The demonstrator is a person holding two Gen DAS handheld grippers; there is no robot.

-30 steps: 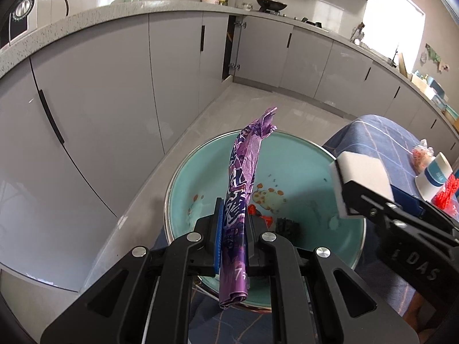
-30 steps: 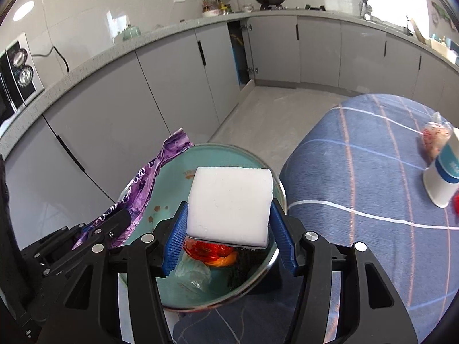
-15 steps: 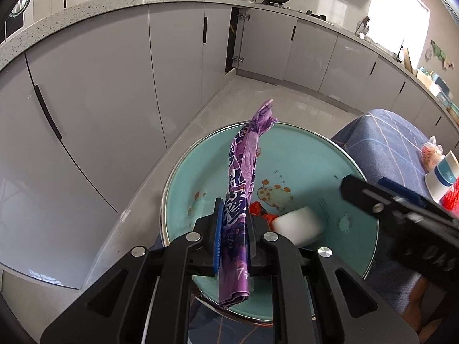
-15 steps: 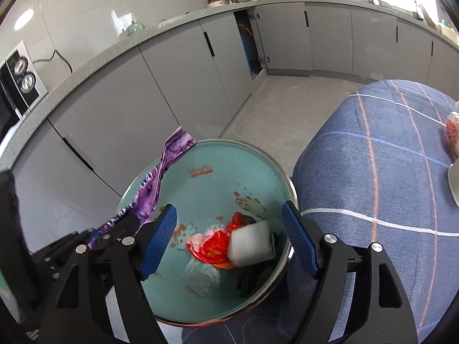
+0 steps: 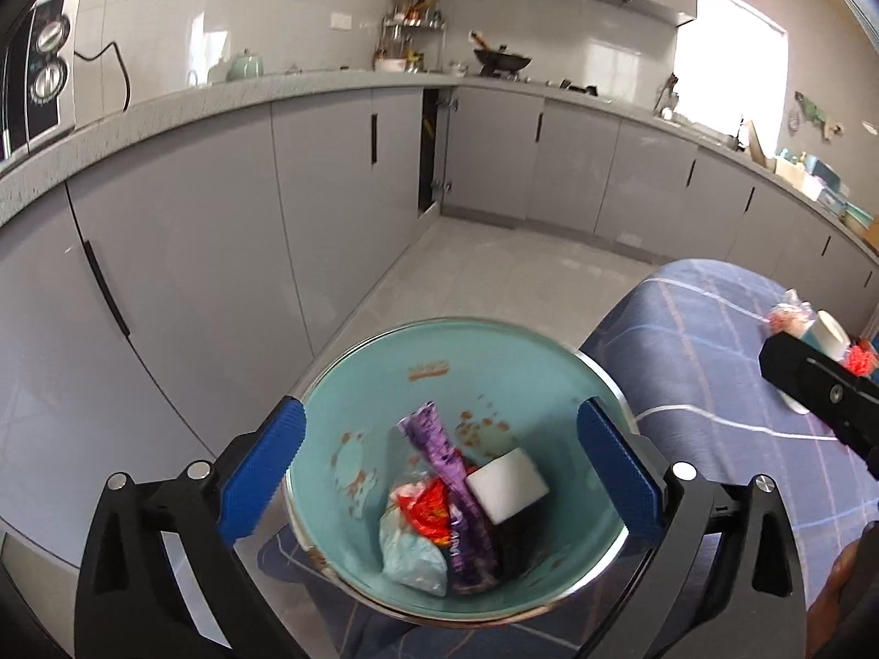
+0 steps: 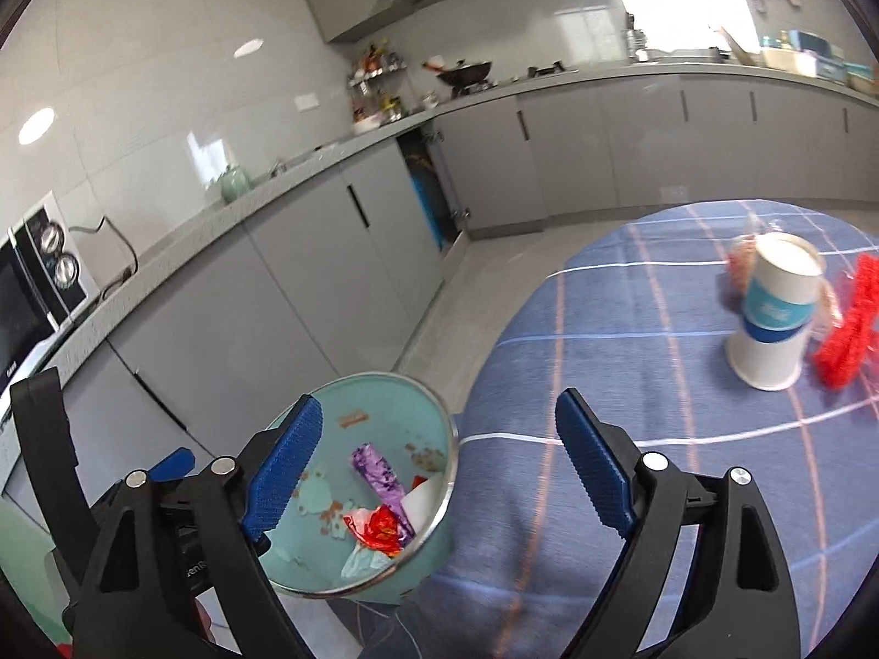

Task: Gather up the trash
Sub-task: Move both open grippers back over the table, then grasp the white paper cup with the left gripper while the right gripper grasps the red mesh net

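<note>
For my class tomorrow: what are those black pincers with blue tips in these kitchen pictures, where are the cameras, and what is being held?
They are hand-held grippers, one in each of a person's hands, each carrying a camera that looks out along its two fingers. The left gripper hangs over a teal bin containing a purple wrapper, a white foam block and red-and-clear plastic. The right gripper sits between bin and blue checked tablecloth, where stacked paper cups and red netting remain. Both jaws are opening, holding nothing.

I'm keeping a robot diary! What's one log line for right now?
left gripper: jaws opening, empty | right gripper: jaws opening, empty | purple wrapper, white foam block: in teal bin
</note>
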